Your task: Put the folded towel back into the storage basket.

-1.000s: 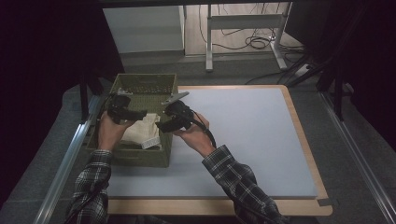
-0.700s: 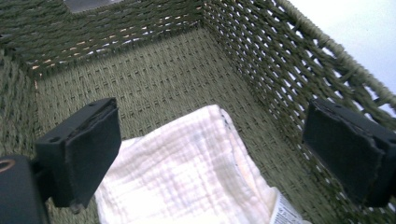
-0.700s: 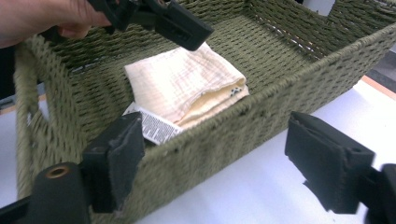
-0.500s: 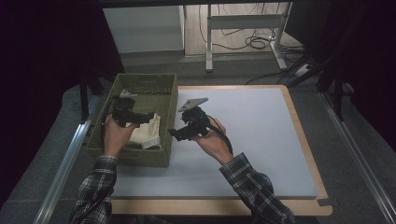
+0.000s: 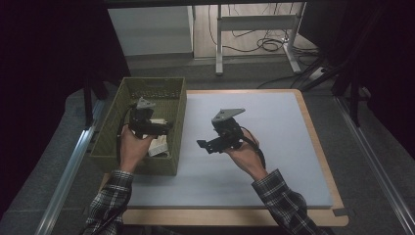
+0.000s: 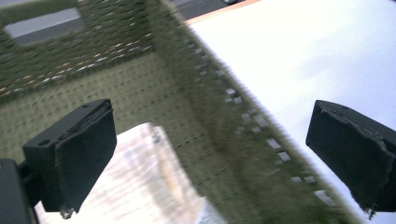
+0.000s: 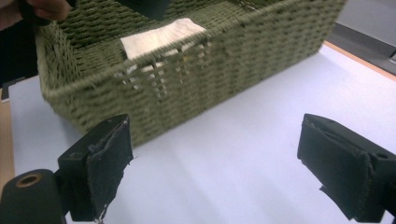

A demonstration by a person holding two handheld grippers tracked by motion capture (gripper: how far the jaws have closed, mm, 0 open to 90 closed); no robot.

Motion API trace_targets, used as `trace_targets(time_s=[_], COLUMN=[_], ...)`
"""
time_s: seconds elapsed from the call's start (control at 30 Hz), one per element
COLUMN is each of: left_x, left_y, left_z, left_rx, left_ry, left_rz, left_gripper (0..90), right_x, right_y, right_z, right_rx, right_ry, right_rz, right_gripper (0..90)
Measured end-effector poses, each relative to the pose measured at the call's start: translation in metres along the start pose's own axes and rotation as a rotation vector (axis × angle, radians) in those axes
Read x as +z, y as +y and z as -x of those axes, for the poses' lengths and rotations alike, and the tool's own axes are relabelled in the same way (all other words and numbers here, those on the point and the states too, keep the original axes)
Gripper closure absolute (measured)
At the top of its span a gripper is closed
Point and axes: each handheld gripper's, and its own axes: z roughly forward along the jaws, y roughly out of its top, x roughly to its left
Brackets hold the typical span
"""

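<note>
High view: left gripper and the hand holding it cover most of the pale folded stack in the woven basket, leaving one corner of the stack visible. It's too small there to tell paper from cloth.

Left gripper view: motion-blurred; the stack is cut off at the bottom edge and any print on it is unreadable. The basket wall is smeared.

Right gripper view: the basket runs off the top edge, and its wall hides the lower part of the stack.
</note>
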Motion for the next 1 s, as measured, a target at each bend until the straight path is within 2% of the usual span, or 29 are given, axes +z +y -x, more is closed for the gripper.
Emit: trace_targets(time_s=[0.27, 0.57, 0.67, 0.8, 1.0], left_x=[0.002, 0.008, 0.009, 0.008, 0.013], left_y=[0.004, -0.002, -0.003, -0.004, -0.011], left_z=[0.036, 0.076, 0.09, 0.104, 0.126], left_rx=[0.045, 0.083, 0.121, 0.108, 0.124], left_ry=[-0.013, -0.08, -0.061, -0.125, -0.171], left_rz=[0.035, 0.057, 0.064, 0.077, 0.079], left_gripper=[0.9, 1.0, 1.0, 1.0, 1.0], right_x=[-0.026, -0.056, -0.065, -0.075, -0.091], right_y=[-0.026, -0.054, -0.063, -0.076, -0.094], right_z=[0.014, 0.026, 0.03, 0.034, 0.039], right_rx=[0.031, 0.043, 0.051, 0.062, 0.079], right_ry=[-0.019, -0.066, -0.076, -0.087, -0.105], right_rz=[0.005, 0.001, -0.003, -0.006, -0.008], right_gripper=[9.9, 7.5, 7.3, 7.2, 7.2])
